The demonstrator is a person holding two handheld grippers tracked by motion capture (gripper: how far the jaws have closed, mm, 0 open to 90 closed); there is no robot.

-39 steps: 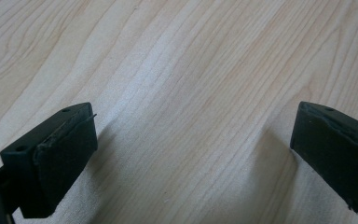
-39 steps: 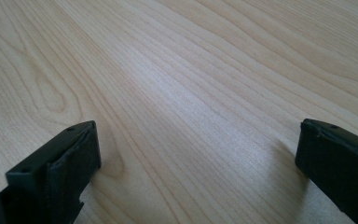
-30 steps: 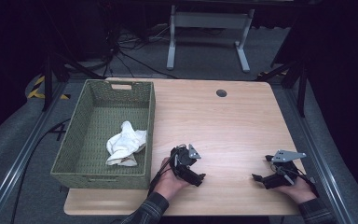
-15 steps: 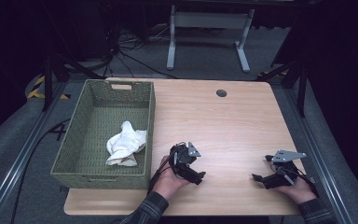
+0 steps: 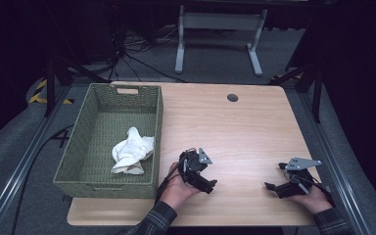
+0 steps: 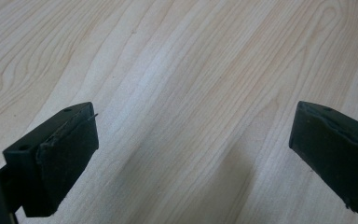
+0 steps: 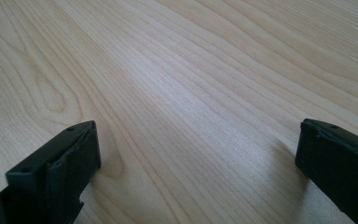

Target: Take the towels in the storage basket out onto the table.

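Nothing has shifted over the last second: the left tongs and right tongs stay low over the bare wooden counter, both spread wide and empty. The white cloth lies crumpled inside the green woven basket, just left of the left tongs, so the work looks finished or not yet begun; the surrounding room is dark, with cables on grey floor.

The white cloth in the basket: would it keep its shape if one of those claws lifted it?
Probably not. The white cloth lies crumpled in soft folds, so it would likely droop. It looks light for its bulk. Lying on the woven basket floor, it seems unlikely to roll or slide.
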